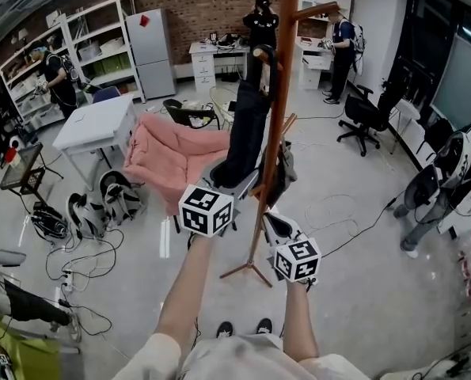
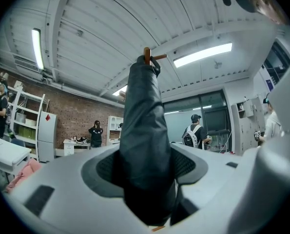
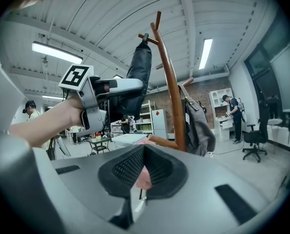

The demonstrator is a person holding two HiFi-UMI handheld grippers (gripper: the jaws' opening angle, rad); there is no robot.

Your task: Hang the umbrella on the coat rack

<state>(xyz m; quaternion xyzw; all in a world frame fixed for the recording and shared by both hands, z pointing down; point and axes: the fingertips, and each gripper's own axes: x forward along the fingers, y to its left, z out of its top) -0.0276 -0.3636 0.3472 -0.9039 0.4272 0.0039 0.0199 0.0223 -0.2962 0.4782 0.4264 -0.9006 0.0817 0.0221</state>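
Head view's from up on the person's head, staring steeply down past both arms at the coat rack (image 1: 281,93). The camera on the left gripper (image 1: 233,179) sits jammed against the umbrella (image 2: 145,130), facing about level, I think. The right gripper (image 1: 273,224) one looks from slightly farther back. All three share rack and umbrella.

The umbrella (image 1: 243,125) was dark cloth with a faint sheen, creased along its folds. The coat rack (image 1: 279,93) was smooth reddish-brown wood with a light gloss. The left tool (image 2: 147,167) and right tool (image 3: 142,172) had matt grey plastic shells and dark pads (image 3: 120,169) with a fine ribbed texture. A bag (image 3: 199,126) on the rack was dull grey cloth. The floor (image 1: 354,291) was smooth, pale and slightly shiny. The far wall (image 1: 211,6) was rough brick.
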